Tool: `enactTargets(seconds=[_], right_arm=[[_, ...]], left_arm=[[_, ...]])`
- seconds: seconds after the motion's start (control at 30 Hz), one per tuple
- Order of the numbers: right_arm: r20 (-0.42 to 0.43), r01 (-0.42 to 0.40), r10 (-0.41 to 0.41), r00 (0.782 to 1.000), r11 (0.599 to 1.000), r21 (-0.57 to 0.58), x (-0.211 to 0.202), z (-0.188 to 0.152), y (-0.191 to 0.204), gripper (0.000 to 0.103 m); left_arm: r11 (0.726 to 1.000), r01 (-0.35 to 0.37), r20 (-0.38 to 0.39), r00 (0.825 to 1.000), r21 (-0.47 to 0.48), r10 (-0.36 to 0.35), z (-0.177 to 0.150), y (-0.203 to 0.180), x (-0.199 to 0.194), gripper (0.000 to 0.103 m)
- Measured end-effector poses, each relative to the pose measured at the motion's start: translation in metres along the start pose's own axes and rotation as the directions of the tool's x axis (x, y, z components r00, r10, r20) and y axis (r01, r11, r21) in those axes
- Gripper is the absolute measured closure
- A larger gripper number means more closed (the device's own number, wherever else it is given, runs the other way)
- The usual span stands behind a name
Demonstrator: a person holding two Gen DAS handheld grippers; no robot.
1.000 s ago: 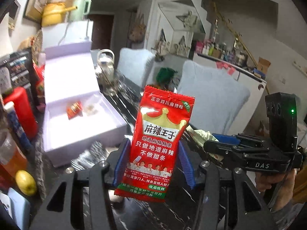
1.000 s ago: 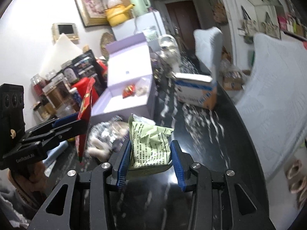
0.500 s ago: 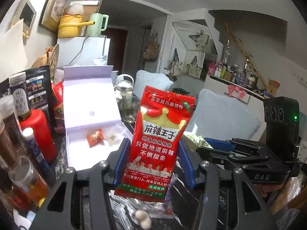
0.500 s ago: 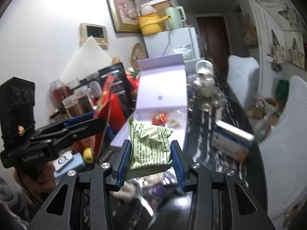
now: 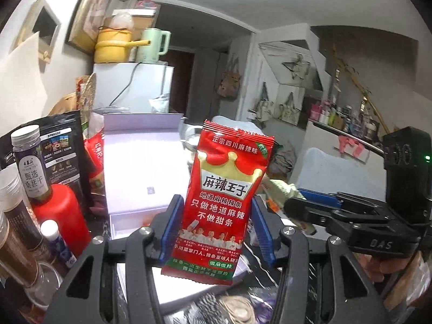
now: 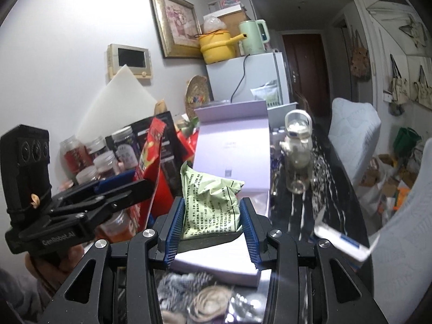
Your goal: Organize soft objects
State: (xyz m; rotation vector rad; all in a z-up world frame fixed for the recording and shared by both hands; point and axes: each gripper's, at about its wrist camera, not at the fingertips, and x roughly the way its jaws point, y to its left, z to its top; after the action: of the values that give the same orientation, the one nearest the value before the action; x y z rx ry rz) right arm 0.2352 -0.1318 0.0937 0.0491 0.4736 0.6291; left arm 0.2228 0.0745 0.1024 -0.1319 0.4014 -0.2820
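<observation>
L gripper [image 5: 214, 228]: clamped on red snack packet [image 5: 225, 199], upright, held in air.
R gripper [image 6: 212, 228]: clamped on green snack packet [image 6: 209, 202], also aloft.
Behind both: open lilac box [image 6: 232, 145], lid up, on dark table [image 6: 334, 189].
Far: white fridge [image 6: 253, 78] w/ yellow pot [image 6: 216, 44].

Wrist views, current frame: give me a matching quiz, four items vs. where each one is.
Items:
1. red snack packet
2. green snack packet
3. yellow pot
4. lavender box

Places:
A. on top of the white fridge
B. in the right tool
C. lid up, on the dark table beyond both tools
D. in the left tool

Pairs: 1-D, 2-B, 3-A, 4-C
</observation>
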Motion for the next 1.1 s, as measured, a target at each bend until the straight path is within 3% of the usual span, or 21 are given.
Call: enactTargets(seconds=[0.33, 0.5, 0.7, 0.87, 1.1], right_arm=[[0.013, -0.041, 0.041, 0.999, 0.999, 0.02, 0.047, 0.029, -0.005, 0.062], [0.002, -0.013, 0.013, 1.0, 1.0, 0.001, 0.072, 0.037, -0.006, 0.062], [-0.042, -0.018, 0.018, 0.999, 1.0, 0.009, 0.102, 0.033, -0.014, 0.062], [-0.109, 0.047, -0.047, 0.993, 0.999, 0.001, 0.125, 0.024, -0.024, 0.062], [-0.188, 0.054, -0.049, 0.981, 0.998, 0.021, 0.148, 0.011, -0.038, 0.061]], left_arm=[[0.988, -0.151, 0.003, 0.989, -0.022, 0.151, 0.011, 0.037, 0.04, 0.053], [0.977, -0.21, -0.054, 0.977, -0.025, 0.209, 0.004, 0.056, 0.063, 0.053], [0.969, -0.248, -0.117, 0.963, -0.012, 0.245, -0.006, 0.064, 0.087, 0.053], [0.963, -0.27, -0.168, 0.949, 0.007, 0.268, -0.017, 0.067, 0.105, 0.053], [0.952, -0.306, -0.237, 0.923, 0.028, 0.304, -0.034, 0.073, 0.129, 0.053]])
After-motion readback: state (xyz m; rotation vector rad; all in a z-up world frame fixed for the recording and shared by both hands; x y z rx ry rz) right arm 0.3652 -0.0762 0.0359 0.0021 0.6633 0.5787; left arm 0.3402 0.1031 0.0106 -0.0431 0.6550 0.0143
